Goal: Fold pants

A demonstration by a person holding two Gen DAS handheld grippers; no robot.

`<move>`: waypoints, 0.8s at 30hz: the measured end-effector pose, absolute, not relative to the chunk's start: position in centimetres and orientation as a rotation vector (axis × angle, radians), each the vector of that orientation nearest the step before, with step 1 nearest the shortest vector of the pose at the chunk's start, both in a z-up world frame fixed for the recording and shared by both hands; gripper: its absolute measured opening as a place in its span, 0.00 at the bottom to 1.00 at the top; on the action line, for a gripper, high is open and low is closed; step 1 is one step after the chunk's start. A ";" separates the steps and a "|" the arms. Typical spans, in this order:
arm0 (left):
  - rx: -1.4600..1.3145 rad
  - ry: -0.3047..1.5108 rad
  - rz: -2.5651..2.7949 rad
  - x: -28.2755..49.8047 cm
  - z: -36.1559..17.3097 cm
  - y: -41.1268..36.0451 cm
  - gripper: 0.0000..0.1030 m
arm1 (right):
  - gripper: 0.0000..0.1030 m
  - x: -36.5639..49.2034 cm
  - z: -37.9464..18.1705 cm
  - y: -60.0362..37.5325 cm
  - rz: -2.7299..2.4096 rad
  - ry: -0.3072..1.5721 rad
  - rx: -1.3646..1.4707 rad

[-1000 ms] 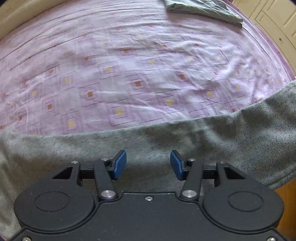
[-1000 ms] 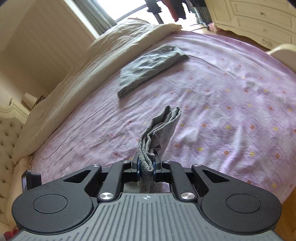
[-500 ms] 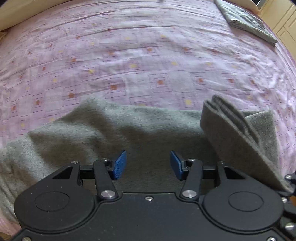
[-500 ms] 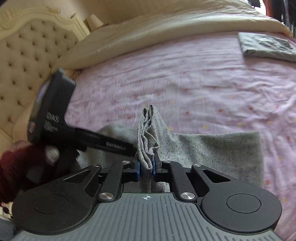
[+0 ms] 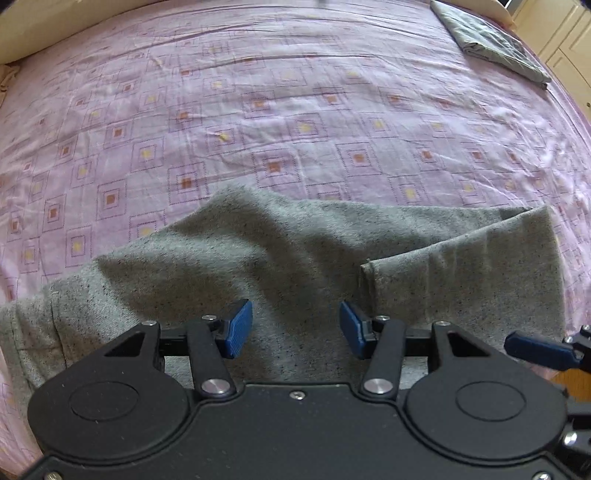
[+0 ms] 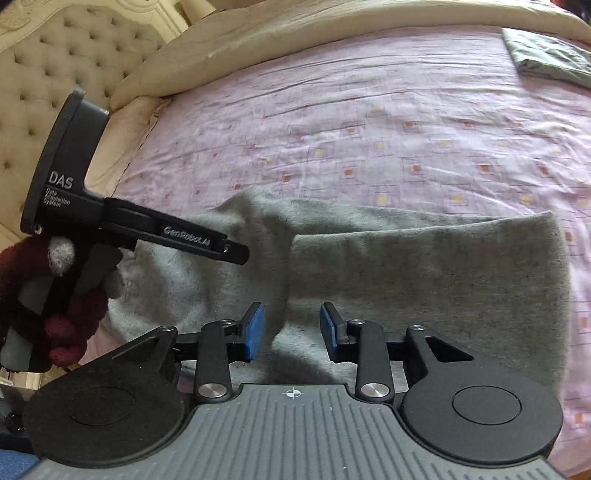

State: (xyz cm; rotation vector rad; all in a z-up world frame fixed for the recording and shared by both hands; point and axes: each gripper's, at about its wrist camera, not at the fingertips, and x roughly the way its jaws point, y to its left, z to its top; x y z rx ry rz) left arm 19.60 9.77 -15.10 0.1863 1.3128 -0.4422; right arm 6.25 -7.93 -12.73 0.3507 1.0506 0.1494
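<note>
Grey speckled pants (image 5: 280,254) lie across the near edge of the purple patterned bed, one leg end folded back over the rest on the right (image 5: 480,266). They also show in the right wrist view (image 6: 424,273). My left gripper (image 5: 295,328) is open and empty just above the fabric. My right gripper (image 6: 291,330) is open and empty over the folded layer. One blue pad of the right gripper shows in the left wrist view (image 5: 535,350). The left gripper's body (image 6: 147,229), held by a dark red gloved hand, shows in the right wrist view.
A folded grey-green garment (image 5: 495,40) lies at the bed's far right corner, also in the right wrist view (image 6: 546,55). A cream duvet (image 6: 295,33) and tufted headboard (image 6: 74,66) border the bed. Wooden cabinets (image 5: 561,33) stand beyond.
My right gripper has opened and let go of the pants leg, which now lies folded over the rest. Both grippers have shifted slightly over the fabric.
</note>
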 end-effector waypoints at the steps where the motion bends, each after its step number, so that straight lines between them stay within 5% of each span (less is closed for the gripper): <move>1: 0.194 1.312 -0.458 19.3 -15.1 9.1 0.56 | 0.31 6.3 -12.9 -9.0 0.114 1.056 0.360; 7: 0.255 1.356 -0.580 16.8 -16.6 4.8 0.56 | 0.19 6.9 -14.2 -16.5 -0.084 1.061 0.474; 11: 0.367 1.428 -0.604 14.5 -19.3 2.9 0.56 | 0.19 8.6 -15.7 -20.0 -0.130 1.088 0.524; 13: 0.419 1.399 -0.573 13.5 -20.0 2.7 0.64 | 0.19 9.6 -16.6 -21.2 -0.131 1.112 0.538; 24: 0.312 1.453 -0.379 13.8 -19.8 3.0 0.67 | 0.16 14.4 -19.6 -23.1 -0.089 1.214 0.460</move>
